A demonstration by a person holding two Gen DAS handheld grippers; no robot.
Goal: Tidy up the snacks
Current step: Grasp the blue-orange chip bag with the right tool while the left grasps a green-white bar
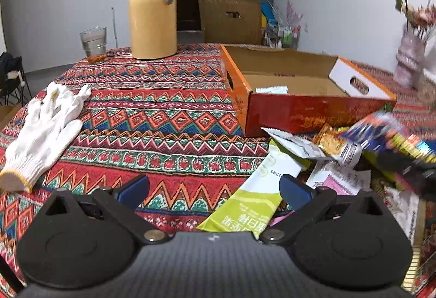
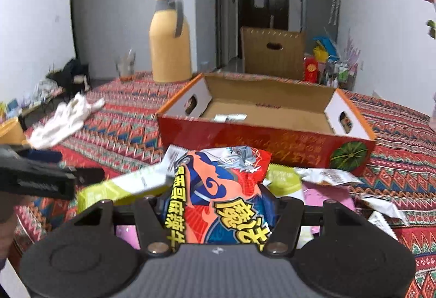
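Right gripper holds a snack bag in front of the cardboard box; left gripper stays wide open with nothing in it.

The orange and blue snack bag (image 2: 218,200) sits at the lower centre of the right wrist view, and the right gripper (image 2: 218,212) is closed on its two sides. Just behind it, in the middle of the frame, stands the open red cardboard box (image 2: 267,145) with a small white packet (image 2: 230,117) inside. A green packet (image 1: 252,198) lies on the patterned tablecloth (image 1: 152,118) at lower centre of the left wrist view, between the spread fingers of the left gripper (image 1: 214,186). More loose snack packets (image 1: 327,151) are piled at the right. A white glove (image 1: 43,131) lies at the left, with a yellow thermos jug (image 1: 152,9) and a glass (image 1: 94,44) at the upper left.
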